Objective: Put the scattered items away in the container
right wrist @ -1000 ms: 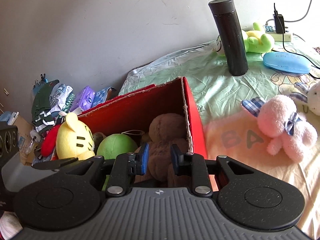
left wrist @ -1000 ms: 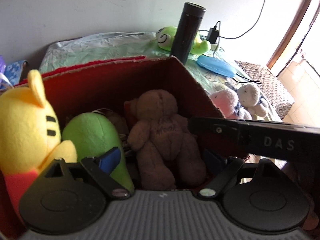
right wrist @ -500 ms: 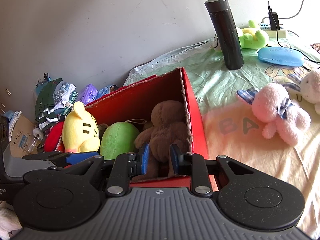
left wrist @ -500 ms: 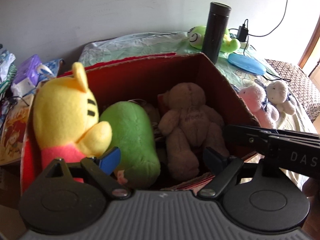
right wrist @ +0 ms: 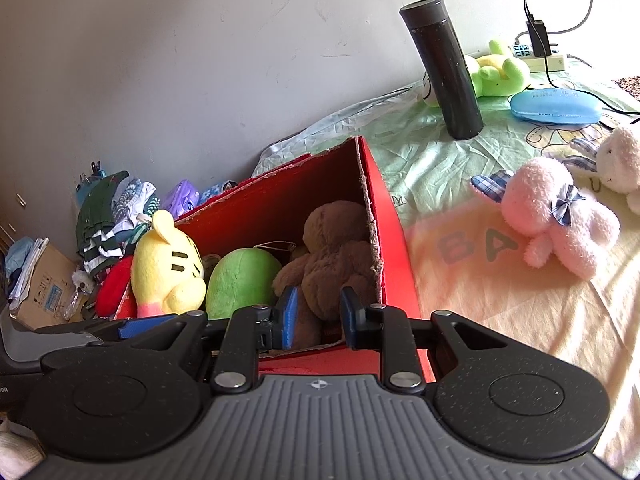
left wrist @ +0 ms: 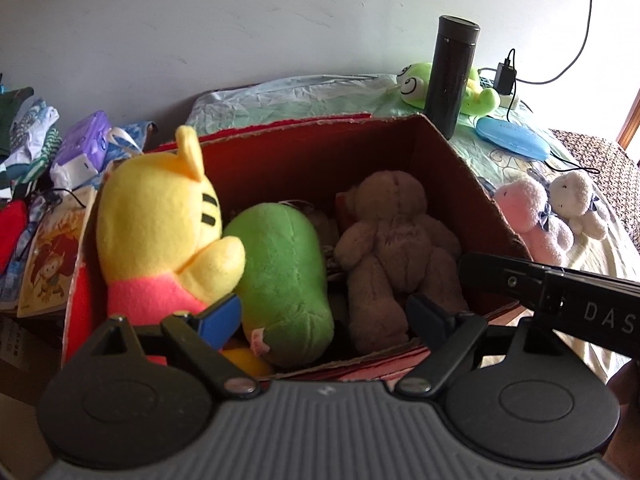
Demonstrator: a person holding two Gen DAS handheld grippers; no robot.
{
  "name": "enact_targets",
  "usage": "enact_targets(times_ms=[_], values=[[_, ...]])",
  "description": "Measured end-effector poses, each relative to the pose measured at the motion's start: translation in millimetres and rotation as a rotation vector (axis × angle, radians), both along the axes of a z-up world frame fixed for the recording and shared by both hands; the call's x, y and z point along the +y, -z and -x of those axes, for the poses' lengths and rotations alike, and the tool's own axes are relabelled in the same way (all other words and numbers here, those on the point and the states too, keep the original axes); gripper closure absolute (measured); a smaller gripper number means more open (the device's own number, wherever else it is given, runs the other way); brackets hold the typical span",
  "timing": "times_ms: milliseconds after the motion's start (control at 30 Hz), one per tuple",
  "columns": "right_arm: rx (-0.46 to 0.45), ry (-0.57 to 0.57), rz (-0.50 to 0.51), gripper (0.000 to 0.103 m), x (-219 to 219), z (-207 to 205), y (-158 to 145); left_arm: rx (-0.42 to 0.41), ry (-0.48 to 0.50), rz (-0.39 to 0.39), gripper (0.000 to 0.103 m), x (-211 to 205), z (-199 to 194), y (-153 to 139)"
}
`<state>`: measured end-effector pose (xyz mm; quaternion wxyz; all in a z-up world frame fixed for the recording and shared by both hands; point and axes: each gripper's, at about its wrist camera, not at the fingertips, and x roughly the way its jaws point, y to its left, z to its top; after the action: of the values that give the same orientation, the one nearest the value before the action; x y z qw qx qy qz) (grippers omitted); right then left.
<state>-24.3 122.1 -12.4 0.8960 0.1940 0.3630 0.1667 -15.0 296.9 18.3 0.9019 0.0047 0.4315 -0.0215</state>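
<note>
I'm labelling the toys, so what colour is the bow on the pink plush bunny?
The bow on the pink plush bunny is blue checked, clearest in the right wrist view.

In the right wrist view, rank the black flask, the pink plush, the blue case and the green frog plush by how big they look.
1. pink plush, though it lies nearest the camera
2. black flask
3. blue case
4. green frog plush, partly hidden behind the flask, so its full size is unsure
</note>
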Motion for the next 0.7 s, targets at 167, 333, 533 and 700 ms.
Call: enact_targets(times_ms=[167, 333, 533, 700], values=[[-0.014, 0.008, -0.005, 0.08, -0.7, 1.6, 1.2, -0.009, -0.017, -0.014, 0.014, -2.2, 1.7, -0.2], [-0.028, 0.015, -0.012, 0.081, -1.2, 3.8, 2.2, -0.012, -0.029, -0.043, 0.014, -6.7, 3.3, -1.4], [-0.043, 0.021, -0.025, 0.081, -2.8, 5.3, 4.0, -0.017, -0.043, -0.057, 0.014, -8.7, 4.8, -1.1], [-0.061, 0.025, -0.035, 0.082, -3.4, 7.4, 5.2, -0.027, -0.049, -0.068, 0.014, -10.4, 6.4, -0.4]])
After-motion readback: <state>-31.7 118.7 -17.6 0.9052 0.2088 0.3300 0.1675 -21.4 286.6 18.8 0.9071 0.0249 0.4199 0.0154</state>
